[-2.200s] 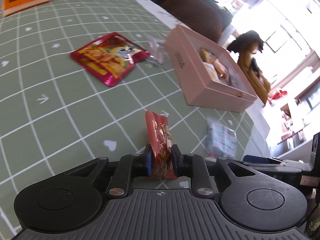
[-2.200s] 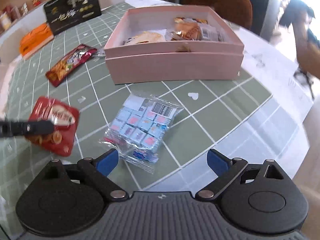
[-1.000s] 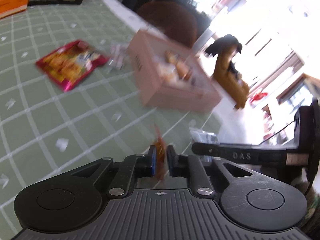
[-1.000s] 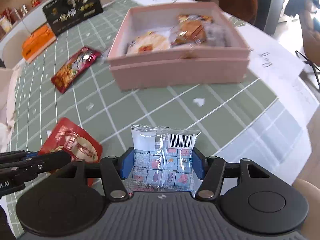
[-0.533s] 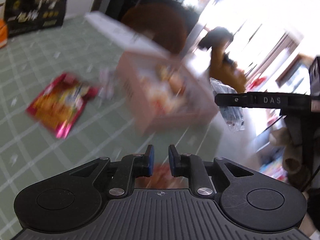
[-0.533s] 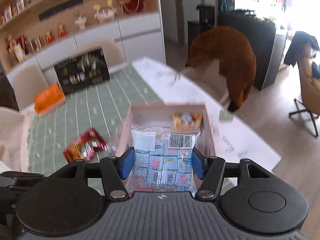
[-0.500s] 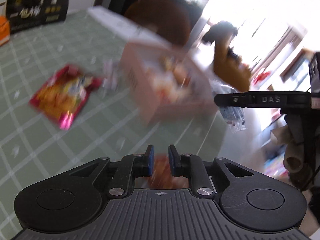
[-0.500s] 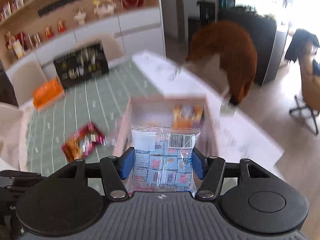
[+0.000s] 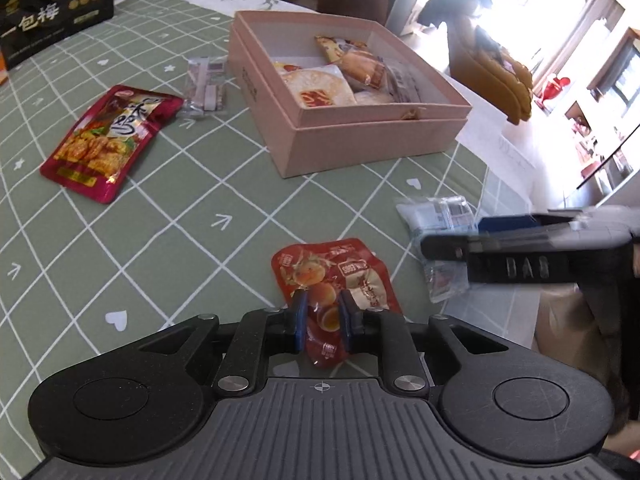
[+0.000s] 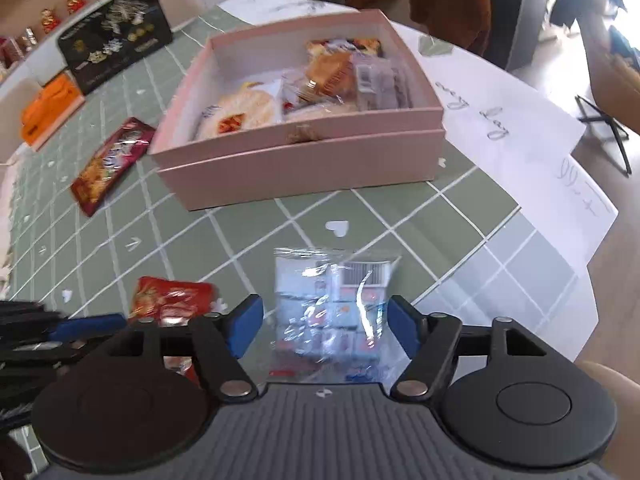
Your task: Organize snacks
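A pink box (image 9: pixel 360 140) (image 10: pixel 304 168) holding several wrapped snacks stands on the green checked tablecloth. My left gripper (image 9: pixel 322 320) is nearly shut around the lower end of a small red snack pouch (image 9: pixel 334 276) that lies flat on the cloth; the pouch also shows in the right wrist view (image 10: pixel 172 296). My right gripper (image 10: pixel 325 326) is open, its jaws standing clear on both sides of a clear bag of small blue and pink candies (image 10: pixel 334 304) (image 9: pixel 440 216) lying on the cloth.
A larger red snack pouch (image 9: pixel 108 140) (image 10: pixel 112 164) and a small clear packet (image 9: pixel 206 88) lie left of the box. A black gift box (image 9: pixel 52 12) and an orange box (image 10: pixel 48 108) stand at the back. White paper (image 10: pixel 520 136) lies right, near the table edge.
Both grippers have come back down to the cloth from a raised position. The right gripper has opened and let go of the candy bag. The red pouch now lies flat between the left fingers.
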Tool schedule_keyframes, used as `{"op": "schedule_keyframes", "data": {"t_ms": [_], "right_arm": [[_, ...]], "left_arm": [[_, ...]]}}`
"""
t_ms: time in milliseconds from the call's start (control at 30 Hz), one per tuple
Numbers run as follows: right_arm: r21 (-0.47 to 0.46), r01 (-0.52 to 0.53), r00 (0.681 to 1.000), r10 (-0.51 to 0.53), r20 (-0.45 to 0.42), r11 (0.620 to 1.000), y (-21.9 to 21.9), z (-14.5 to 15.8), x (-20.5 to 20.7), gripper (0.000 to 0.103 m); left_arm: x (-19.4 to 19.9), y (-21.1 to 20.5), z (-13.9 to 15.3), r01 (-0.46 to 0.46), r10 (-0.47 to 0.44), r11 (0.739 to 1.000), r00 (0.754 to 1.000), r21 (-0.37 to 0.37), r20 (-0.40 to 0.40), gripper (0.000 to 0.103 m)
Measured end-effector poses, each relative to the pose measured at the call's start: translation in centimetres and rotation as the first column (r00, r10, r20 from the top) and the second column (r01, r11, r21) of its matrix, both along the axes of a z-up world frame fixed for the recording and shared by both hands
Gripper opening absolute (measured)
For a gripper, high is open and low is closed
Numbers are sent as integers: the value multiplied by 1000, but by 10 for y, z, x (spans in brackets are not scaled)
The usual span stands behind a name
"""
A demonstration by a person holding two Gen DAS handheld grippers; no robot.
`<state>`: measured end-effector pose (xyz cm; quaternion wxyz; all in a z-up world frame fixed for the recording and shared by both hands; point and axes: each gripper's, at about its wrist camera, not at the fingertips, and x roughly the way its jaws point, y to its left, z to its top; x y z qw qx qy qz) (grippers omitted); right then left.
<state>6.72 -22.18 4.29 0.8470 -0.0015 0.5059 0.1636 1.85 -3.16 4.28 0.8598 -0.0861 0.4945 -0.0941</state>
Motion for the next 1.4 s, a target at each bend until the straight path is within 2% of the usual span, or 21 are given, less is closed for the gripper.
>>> {"op": "schedule_keyframes", "data": {"t_ms": [100, 200, 333, 433, 467, 567, 700, 833, 933, 1000, 1067, 1200, 1333, 1400], "right_arm": [[-11, -42, 999, 42, 33, 999, 11, 3, -19, 72], [-8, -63, 998, 63, 26, 998, 22, -1, -27, 73], [-109, -71, 993, 81, 90, 991, 41, -7, -32, 76], [-173, -66, 989, 87, 117, 983, 47, -11, -33, 77], [-186, -71, 988, 95, 125, 980, 48, -12, -34, 77], [-228, -86, 981, 122, 148, 970, 51, -15, -40, 77], [-219, -82, 980, 118, 158, 972, 47, -15, -41, 77], [-216, -91, 976, 130, 174, 972, 46, -16, -44, 77], [-201, -108, 971, 146, 188, 974, 43, -17, -48, 77], [-191, -112, 969, 149, 196, 975, 41, -17, -49, 77], [-185, -120, 967, 157, 199, 975, 40, -17, -50, 77], [-174, -134, 964, 169, 204, 976, 41, -16, -52, 77], [-160, -159, 966, 187, 178, 974, 38, -13, -52, 76], [-114, -149, 972, 167, 164, 982, 28, -6, -51, 76]], "left_arm": [[-4, 15, -1, -55, 55, 998, 998, -43, 3, 20], [-7, 31, -5, -103, 103, 991, 995, -86, -6, 20], [-5, 48, -17, -140, 136, 973, 990, -183, -35, 20], [-1, 53, -25, -138, 130, 947, 990, -289, -47, 21], [0, 54, -28, -136, 126, 939, 991, -316, -53, 27], [5, 49, -32, -126, 122, 928, 992, -351, -33, 38], [12, 45, -29, -107, 101, 923, 994, -369, -34, 53], [9, 41, -17, -60, 65, 921, 998, -384, 2, 54], [12, 41, -22, -22, 10, 890, 1000, -455, -28, 52], [16, 38, -31, -21, -10, 888, 998, -459, -64, 44], [18, 31, -38, -39, 3, 899, 996, -437, -85, 41], [24, 22, -39, -69, 50, 913, 997, -402, -58, 24], [25, 22, -40, -89, 73, 918, 996, -386, -57, 25], [18, 24, -33, -91, 89, 935, 996, -342, -23, 24]]}}
